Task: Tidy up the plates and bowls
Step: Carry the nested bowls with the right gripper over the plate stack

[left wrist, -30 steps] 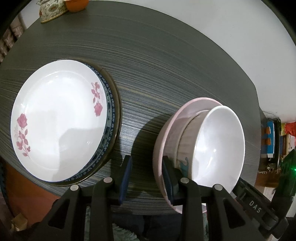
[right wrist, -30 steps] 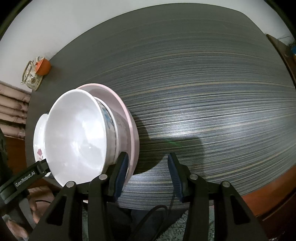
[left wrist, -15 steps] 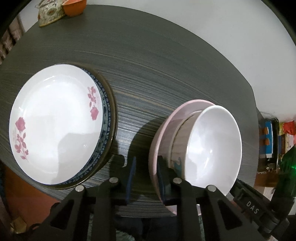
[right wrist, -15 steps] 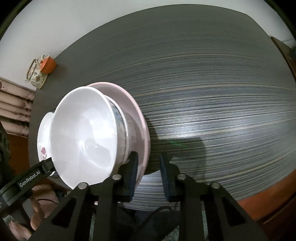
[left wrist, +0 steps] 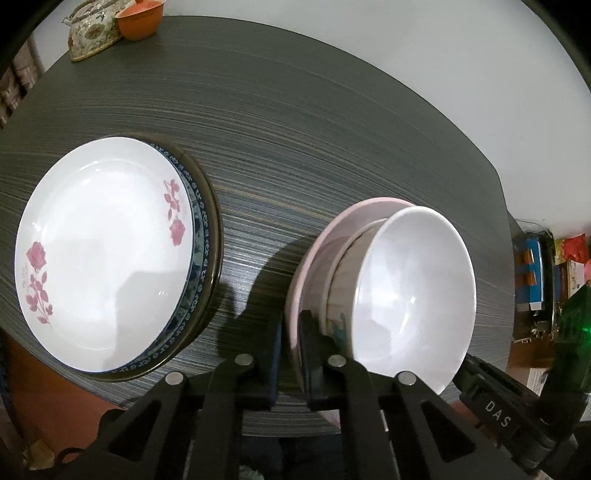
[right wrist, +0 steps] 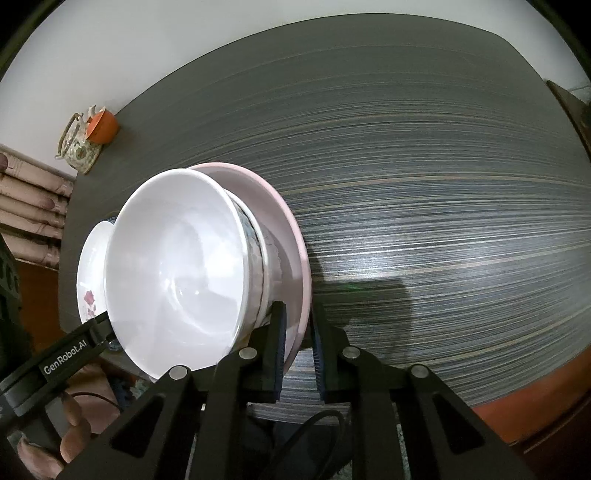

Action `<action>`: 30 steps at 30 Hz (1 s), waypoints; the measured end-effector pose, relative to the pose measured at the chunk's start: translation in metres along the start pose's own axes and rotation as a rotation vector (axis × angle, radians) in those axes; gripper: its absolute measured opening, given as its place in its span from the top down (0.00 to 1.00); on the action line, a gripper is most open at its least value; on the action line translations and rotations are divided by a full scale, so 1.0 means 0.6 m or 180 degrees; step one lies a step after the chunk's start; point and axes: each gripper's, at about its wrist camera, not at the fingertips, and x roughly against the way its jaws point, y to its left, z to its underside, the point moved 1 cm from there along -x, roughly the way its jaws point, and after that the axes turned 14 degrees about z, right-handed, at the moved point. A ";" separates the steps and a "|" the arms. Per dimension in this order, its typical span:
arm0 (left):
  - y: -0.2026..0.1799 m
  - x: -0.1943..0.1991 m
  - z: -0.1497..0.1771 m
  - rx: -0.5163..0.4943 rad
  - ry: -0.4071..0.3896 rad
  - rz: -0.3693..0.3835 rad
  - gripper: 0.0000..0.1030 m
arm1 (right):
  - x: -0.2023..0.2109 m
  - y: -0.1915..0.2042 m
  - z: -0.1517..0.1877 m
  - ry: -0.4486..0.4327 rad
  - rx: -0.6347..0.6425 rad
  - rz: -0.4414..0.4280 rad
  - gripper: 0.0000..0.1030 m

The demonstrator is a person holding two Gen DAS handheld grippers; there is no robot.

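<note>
A pink plate carries a white bowl nested in a patterned bowl. It is near the front edge of the dark table. My left gripper is closing tight on the plate's left rim, which is pinched between its pads. My right gripper is closing on the opposite rim, which is also clamped. To the left, a white rose-patterned plate lies on a blue-rimmed plate and a dark plate.
A floral teapot and an orange cup stand at the table's far corner. Boxes sit on a shelf beyond the table's right edge. A person's hand holds the left gripper's handle.
Both grippers' jaws came together from wide apart and now pinch the pink plate's rim on either side. The stack and the plates have stayed in place.
</note>
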 end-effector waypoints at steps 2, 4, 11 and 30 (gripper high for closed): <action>0.000 0.001 -0.001 -0.0017 -0.0005 -0.0010 0.93 | 0.000 0.001 -0.001 -0.0003 0.0000 0.0004 0.86; -0.001 -0.001 0.000 -0.0030 -0.0011 -0.0014 0.93 | -0.001 0.001 -0.001 -0.0008 0.0000 0.0009 0.86; 0.001 0.000 0.005 -0.0058 -0.0025 -0.0028 0.93 | -0.001 0.004 0.000 -0.0032 -0.0019 0.0017 0.86; 0.000 0.014 -0.002 -0.0089 -0.0111 -0.0004 0.93 | 0.013 0.007 -0.006 -0.0145 -0.0015 0.0016 0.87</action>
